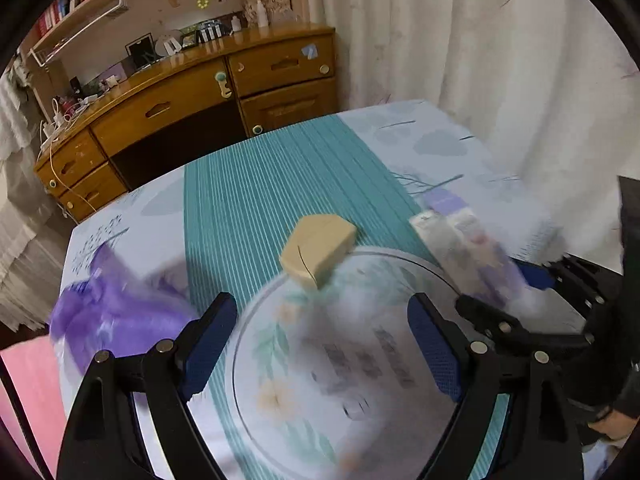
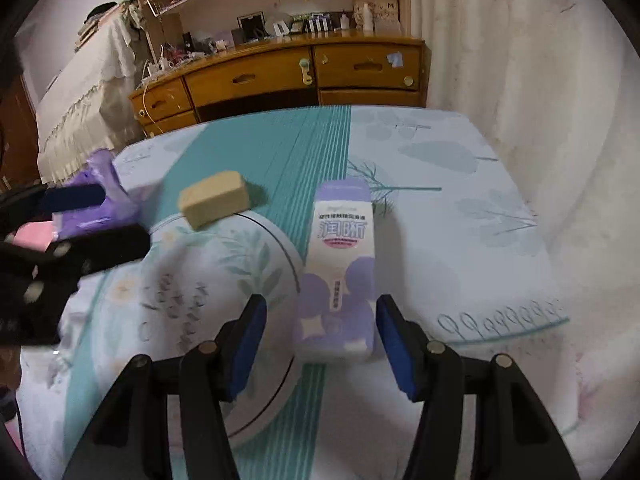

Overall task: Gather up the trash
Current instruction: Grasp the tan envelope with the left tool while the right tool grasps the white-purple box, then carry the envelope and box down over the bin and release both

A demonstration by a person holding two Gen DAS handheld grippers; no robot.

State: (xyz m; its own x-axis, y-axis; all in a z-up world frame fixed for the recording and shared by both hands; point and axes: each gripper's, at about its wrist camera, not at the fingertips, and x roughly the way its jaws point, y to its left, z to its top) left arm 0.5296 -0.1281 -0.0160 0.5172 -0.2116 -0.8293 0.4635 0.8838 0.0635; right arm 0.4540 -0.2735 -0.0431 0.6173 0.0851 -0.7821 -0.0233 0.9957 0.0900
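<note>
On the bed [image 2: 460, 240] lies a round printed panel [image 2: 192, 280]. A small block [image 2: 214, 198] rests at its far edge, a flat carton [image 2: 344, 264] just beside its right edge, a crumpled bag [image 2: 98, 204] to its left. A wooden desk [image 2: 280, 76] stands behind the bed.

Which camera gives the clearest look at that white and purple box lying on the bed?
The right wrist view. There the white and purple box lies lengthwise in the middle of the frame, sharp enough to show its printed label, with its near end between the open right gripper fingers. In the left wrist view the box sits off to the right, blurred.
</note>
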